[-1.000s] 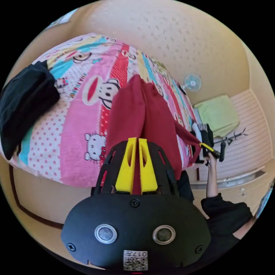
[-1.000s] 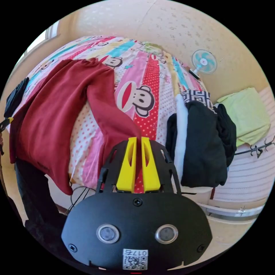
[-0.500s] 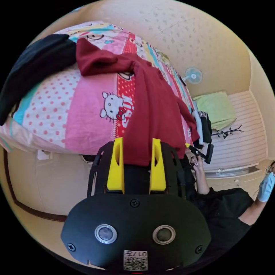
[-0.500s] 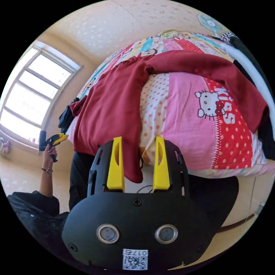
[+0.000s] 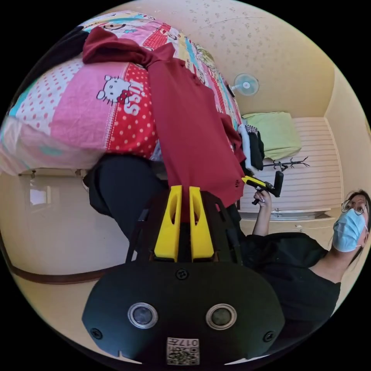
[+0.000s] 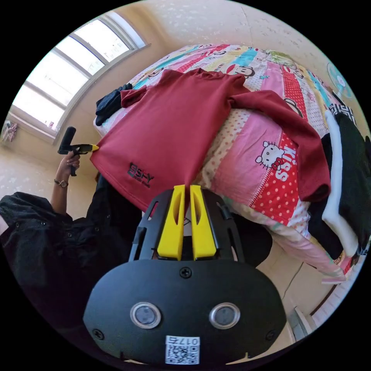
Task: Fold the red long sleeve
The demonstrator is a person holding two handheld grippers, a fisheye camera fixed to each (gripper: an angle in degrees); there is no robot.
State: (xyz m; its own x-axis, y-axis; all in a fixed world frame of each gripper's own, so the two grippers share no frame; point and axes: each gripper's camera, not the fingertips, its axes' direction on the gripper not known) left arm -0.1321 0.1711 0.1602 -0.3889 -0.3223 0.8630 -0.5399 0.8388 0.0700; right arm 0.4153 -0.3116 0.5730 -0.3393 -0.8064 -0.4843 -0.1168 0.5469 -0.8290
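Red long sleeve point(image 6: 174, 116) spread front-up on the bed point(image 6: 270, 154), body over the patterned cover, hem hanging past the near edge toward the person. Left tool point(image 5: 184, 189) narrow, jaws nearly together with a strip of red hem running down between them — seemingly pinched. Right tool point(image 6: 184, 188) likewise narrow, nipping the other hem corner as far as can be judged.

Step in hand, by the look of it: drawing the hem taut before the first fold. Best done with both corners level and an even pull, so the hem line stays straight and the chest panel flattens without dragging the collar off square. Worth easing tension rather than yanking — thin knit pinched at a corner may slip out of narrow jaws. Sleeves still to be brought in afterward.

From the right gripper view: whole shirt front with dark print near the hem, one sleeve trailing across the cover toward a pile of dark and white clothes point(image 6: 348, 174), the other short of a dark garment point(image 6: 112, 101) by the window point(image 6: 65, 73); also the left tool at the far hem corner, held in a hand point(image 6: 68, 162). From the left gripper view: shirt seen edge-on, a fan point(image 5: 245, 84), a green cloth point(image 5: 275, 133), and the right tool near the hem's other corner.
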